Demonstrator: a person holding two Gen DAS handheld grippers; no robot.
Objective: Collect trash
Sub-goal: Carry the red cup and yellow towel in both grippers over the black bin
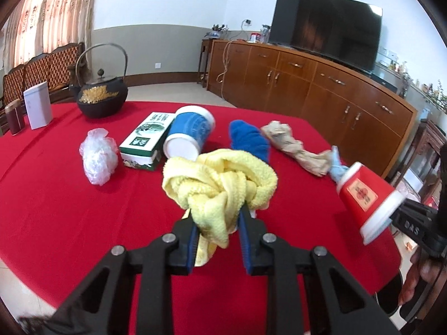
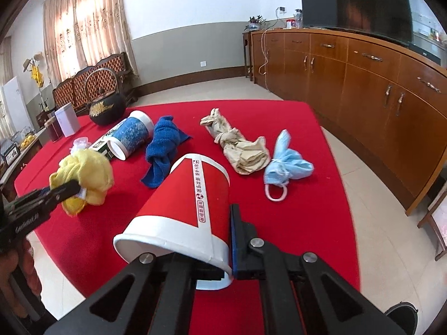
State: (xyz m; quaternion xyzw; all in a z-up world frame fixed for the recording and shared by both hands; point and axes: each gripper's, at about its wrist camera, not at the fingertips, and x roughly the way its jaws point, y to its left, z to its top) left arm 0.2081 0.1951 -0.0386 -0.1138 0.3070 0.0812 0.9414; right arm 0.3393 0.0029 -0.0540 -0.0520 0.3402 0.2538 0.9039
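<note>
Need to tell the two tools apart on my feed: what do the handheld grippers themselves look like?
Both match. The left gripper and the right gripper have matte black linkage arms with triangular cut-outs, round silver pivot pins, and blue ribbed pads on the fingers. Seen from the side, each black body carries pale lettering, too blurred to read. No cables show. Only a sliver of each hand is visible; no sleeve can be made out.

I am counting two paper cups: a red one (image 2: 184, 203) and a blue one (image 2: 131, 136). I am seeing three knotted cloths (yellow (image 1: 220, 184), blue (image 2: 163, 149), beige (image 2: 237, 145)). I am also counting one face mask (image 2: 285, 164), one crumpled plastic bag (image 1: 97, 156), one green-and-white box (image 1: 146, 139), one kettle (image 1: 102, 97) and two tins (image 1: 37, 104) (one white, one dark).
</note>
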